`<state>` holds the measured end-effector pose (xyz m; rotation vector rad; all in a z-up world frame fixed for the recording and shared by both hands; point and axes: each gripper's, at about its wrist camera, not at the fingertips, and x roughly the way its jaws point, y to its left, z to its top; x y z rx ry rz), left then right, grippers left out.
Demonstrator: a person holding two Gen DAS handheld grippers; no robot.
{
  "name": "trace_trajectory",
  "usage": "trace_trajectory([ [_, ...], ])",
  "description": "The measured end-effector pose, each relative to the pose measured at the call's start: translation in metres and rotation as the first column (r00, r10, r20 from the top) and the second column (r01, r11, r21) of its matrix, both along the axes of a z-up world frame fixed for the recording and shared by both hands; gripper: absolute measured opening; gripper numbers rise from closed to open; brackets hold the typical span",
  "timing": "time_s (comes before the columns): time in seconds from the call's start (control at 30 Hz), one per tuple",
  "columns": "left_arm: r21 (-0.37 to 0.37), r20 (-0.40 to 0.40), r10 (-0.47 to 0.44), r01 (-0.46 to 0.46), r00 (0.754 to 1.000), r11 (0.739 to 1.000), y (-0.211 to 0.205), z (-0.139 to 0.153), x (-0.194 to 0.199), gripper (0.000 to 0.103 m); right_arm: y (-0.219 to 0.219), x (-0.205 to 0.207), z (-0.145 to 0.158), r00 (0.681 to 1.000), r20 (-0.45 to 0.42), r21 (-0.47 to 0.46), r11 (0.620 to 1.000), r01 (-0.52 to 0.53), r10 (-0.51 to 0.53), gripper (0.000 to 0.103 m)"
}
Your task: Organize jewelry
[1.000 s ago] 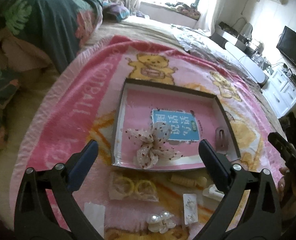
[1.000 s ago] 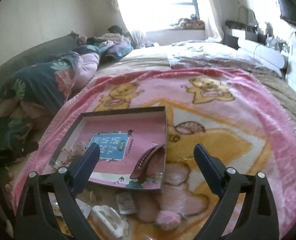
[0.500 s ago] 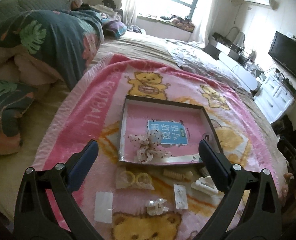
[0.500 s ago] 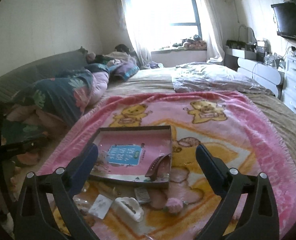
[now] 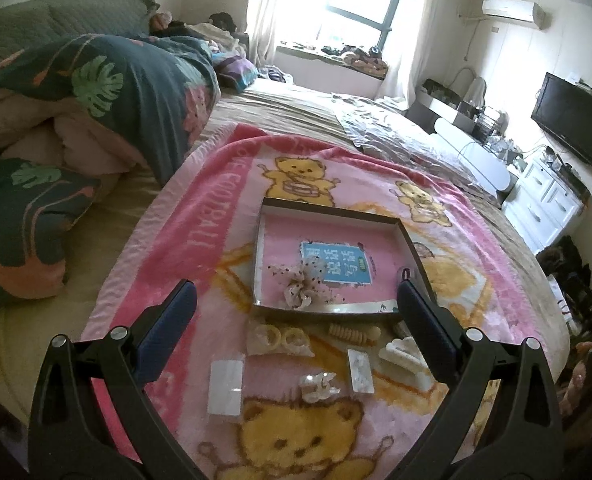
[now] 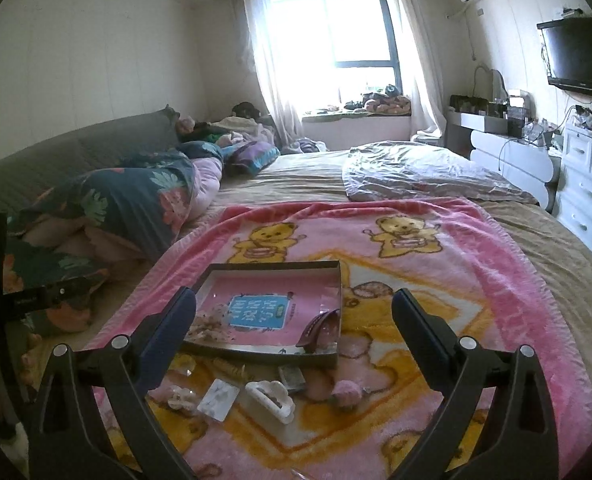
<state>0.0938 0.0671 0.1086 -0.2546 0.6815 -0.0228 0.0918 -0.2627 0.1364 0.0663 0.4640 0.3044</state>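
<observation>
Plainly nothing gripped: left gripper [image 5: 296,312] spread wide, jaws parted and empty, held well above the pink blanket [image 5: 215,216]; right gripper [image 6: 293,312] likewise agape and bare, raised over the same blanket.

Straight ahead of both pairs of jaws, the shallow box tray [image 5: 261,240], with a dotted fabric bow [image 5: 306,286] lying in its near corner and a dark hair clip [image 6: 322,326] leaning against its right wall. Between jaws and tray, outside it on the blanket, the loose pieces not yet sorted: a packet of pale rings [image 5: 279,338], a ribbed tan clip [image 5: 354,333], a white claw clip [image 6: 269,398], a small earring card [image 5: 360,370], a pearly bow clip [image 5: 320,386], a blank white card [image 5: 225,386], a pink pompom [image 6: 346,394].

Probably the claw clip next, or the pompom: both just below and nearer the right jaws, claw clip's long axis slanting from upper left to lower right in the right wrist view. Rings packet and white card closer to the left side. Downward reach needed either way, then a short carry forward into the tray.
</observation>
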Motion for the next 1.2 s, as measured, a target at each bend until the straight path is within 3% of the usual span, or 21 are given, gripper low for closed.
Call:
trace_trajectory([
  [0.77,0.045,-0.014,-0.011,0.012,1.0,0.999,0.004,-0.014,-0.051,0.094,0.018,-0.045,-0.023,0.998,-0.043,-0.055,0.997,-0.05,0.047,0.098],
  [1.2,0.074,-0.067,-0.045,0.05,0.997,0.996,-0.007,-0.04,-0.063,0.094,0.031,-0.06,-0.042,0.993,-0.084,-0.1,0.99,-0.096,0.088,0.098],
])
